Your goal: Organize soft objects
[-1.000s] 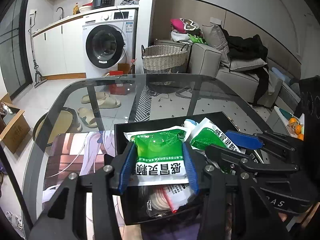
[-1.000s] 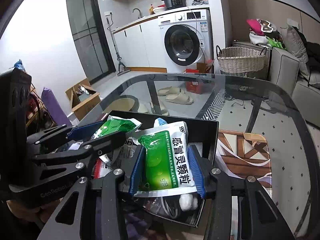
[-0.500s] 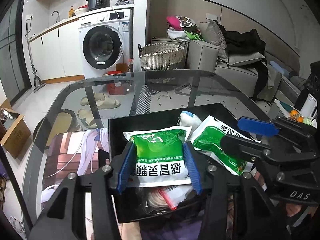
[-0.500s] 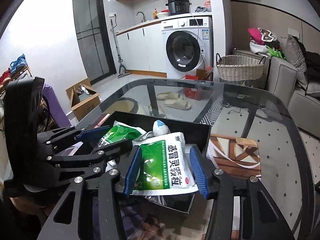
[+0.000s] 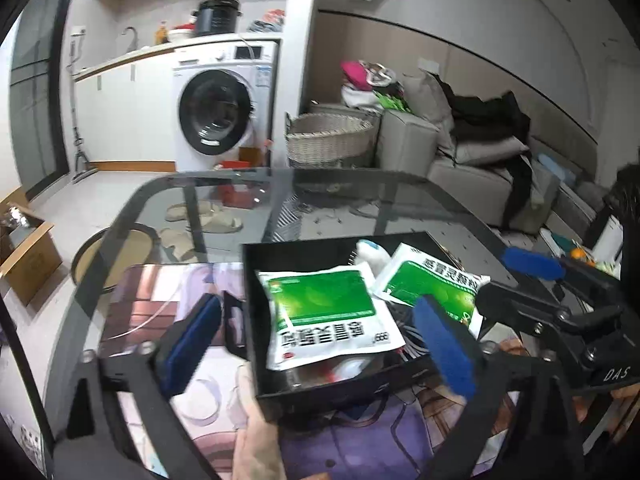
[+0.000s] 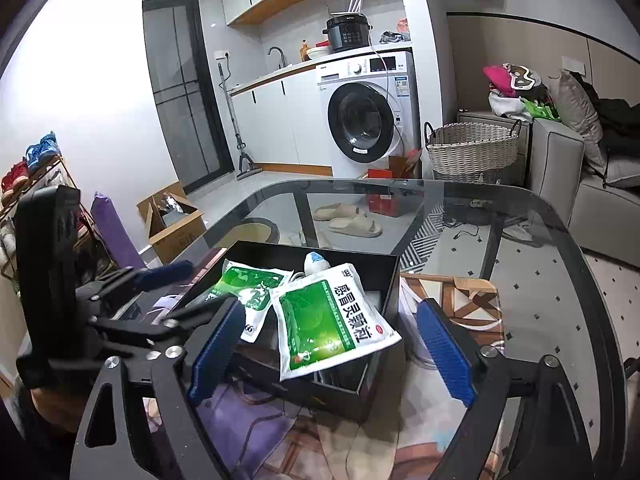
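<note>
Two green sachets (image 5: 332,312) (image 6: 328,320) lie released in the black box (image 5: 250,300) between my tongs, dropped there to gather the soft goods. Both left tongs (image 5: 320,344) and right tongs (image 6: 328,348) have just been opening and stand wide, pads clear of the packets, so I can draw back from the worktop (image 6: 560,280).

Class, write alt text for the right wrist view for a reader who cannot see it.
The right claw is open, its jaws just spread, above a green-and-white sachet lying on the near edge of a black box on a glass table. A second sachet lies behind it, with the open left claw alongside.
</note>
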Available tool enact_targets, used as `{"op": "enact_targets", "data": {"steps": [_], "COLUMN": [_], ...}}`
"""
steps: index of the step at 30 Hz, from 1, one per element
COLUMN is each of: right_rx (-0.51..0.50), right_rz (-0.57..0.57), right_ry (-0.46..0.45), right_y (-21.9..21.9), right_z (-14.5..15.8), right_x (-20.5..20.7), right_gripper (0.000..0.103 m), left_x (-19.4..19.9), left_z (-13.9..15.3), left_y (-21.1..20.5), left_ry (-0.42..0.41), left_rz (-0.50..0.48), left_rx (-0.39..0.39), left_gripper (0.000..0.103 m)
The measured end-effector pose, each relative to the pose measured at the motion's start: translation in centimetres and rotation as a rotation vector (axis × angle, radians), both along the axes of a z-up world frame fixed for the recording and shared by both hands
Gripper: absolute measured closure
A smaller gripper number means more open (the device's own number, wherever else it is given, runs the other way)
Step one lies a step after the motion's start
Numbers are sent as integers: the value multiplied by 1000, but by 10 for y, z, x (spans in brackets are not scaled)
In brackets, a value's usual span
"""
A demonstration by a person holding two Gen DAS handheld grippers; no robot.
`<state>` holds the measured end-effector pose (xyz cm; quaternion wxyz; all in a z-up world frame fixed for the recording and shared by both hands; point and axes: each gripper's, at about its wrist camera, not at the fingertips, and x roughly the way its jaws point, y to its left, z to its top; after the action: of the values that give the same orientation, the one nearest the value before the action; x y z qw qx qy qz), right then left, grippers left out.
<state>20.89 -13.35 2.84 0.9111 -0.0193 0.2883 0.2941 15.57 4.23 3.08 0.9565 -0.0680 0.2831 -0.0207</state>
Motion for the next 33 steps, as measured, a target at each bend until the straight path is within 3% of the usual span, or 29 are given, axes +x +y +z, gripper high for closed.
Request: {"op": "enact_targets", "data": {"steps": [3,7,13,33], "right_rx": [8,-7,-45,-61], "right_rz": [-5,-7,11,16], "right_ry": [-12,-28,-80,-145], "right_y": [-5,-6,0,-1], "right_z": [1,-1,-9,-29], "right_x": [-4,-13,-33,-55], "right_gripper": [1,1,1,1], "left_x": [-10,-21,-35,-52], "left_z": [-1,-8,-12,-13], "left_y": [5,6,8,7], "left_ry": [-15,0,14,-65], "left_rz": [29,90,149,155], "left_rx": [12,76,89,70], "left_gripper": [0,0,0,0]}}
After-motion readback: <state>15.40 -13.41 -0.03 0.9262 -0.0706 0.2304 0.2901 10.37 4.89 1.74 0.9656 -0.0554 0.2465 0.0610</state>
